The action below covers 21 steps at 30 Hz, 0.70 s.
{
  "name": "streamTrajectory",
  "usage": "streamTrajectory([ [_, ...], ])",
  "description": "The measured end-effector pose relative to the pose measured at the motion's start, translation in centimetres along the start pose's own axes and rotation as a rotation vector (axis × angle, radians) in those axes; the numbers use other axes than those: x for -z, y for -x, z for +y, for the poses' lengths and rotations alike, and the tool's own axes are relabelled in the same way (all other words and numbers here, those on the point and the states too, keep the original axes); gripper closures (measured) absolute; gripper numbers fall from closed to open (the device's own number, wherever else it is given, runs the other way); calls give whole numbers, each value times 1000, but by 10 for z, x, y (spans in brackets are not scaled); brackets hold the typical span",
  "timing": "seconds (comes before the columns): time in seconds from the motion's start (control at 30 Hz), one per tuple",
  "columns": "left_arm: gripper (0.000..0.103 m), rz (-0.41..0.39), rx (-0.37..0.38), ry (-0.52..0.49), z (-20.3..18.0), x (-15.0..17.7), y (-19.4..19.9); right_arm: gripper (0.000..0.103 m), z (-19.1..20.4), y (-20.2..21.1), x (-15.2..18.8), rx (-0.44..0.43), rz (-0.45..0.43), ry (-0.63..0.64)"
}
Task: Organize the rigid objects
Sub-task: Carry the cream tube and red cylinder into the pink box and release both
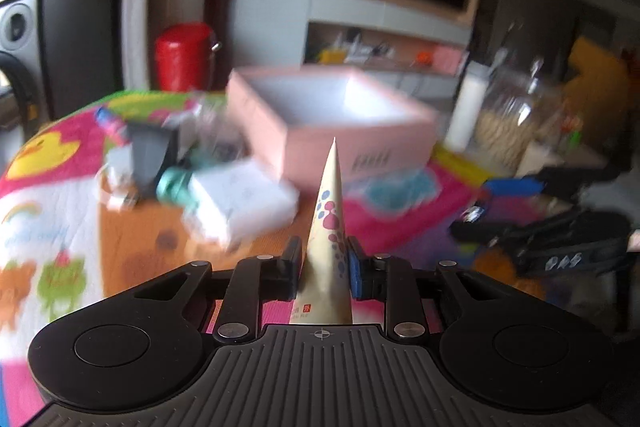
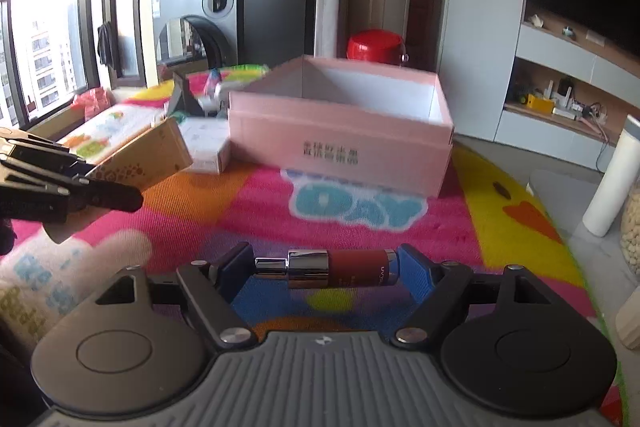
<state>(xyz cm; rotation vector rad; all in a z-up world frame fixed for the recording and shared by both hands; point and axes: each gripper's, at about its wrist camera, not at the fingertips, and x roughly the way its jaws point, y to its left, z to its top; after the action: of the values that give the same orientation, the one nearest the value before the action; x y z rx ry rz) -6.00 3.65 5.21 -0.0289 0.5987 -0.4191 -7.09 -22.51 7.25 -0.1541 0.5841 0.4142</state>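
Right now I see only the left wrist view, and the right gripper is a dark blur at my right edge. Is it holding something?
Observer: Yes. The right gripper holds a red tube with a silver cap, lying crosswise between its jaws.
Operator: My left gripper holds something that I see only edge-on. What is it?
Observer: In the right wrist view it is a yellow-brown carton, a flat box with a dotted pattern, held tilted.
Operator: Is it above the pink box already?
Observer: No. In that view it is off to the left of the box, not over the opening.
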Motion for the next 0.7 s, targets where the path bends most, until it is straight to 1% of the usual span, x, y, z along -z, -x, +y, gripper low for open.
streamTrajectory([
  [0.07,76,-54,25,-13,-1,-31,4,24,-3,4,-17,-4,-39,5],
  [0.1,76,-93,28,-26,-1,-53,5,24,-5,6,-28,2,-65,16],
  [0.17,76,-154,48,-45,-2,-96,4,24,-7,6,-57,22,-123,50],
  [0.2,76,-176,57,-62,-3,-122,0,24,-8,4,-75,37,-156,73],
  [0.23,75,-187,50,-74,-4,-141,-6,24,-9,1,-90,49,-183,87],
  [0.27,75,-186,39,-83,-5,-161,-16,24,-11,-4,-106,64,-210,97],
  [0.3,75,-162,31,-86,-6,-178,-31,24,-13,-11,-124,84,-232,105],
  [0.33,75,-121,30,-81,-6,-191,-48,24,-14,-18,-135,95,-241,113],
  [0.37,75,-87,42,-67,-3,-198,-66,24,-15,-28,-146,100,-231,129],
  [0.4,75,-49,59,-51,0,-201,-84,24,-16,-38,-154,107,-203,137],
  [0.47,75,7,57,-10,9,-194,-111,24,-21,-47,-156,128,-168,100],
  [0.53,76,38,62,47,20,-181,-127,24,-25,-45,-143,93,-154,52],
  [0.6,76,52,88,97,31,-166,-131,24,-26,-40,-124,55,-133,43],
  [0.63,76,52,92,99,35,-158,-128,24,-25,-38,-114,54,-118,53],
  [0.7,76,55,88,70,44,-142,-119,24,-22,-34,-95,59,-93,74],
])
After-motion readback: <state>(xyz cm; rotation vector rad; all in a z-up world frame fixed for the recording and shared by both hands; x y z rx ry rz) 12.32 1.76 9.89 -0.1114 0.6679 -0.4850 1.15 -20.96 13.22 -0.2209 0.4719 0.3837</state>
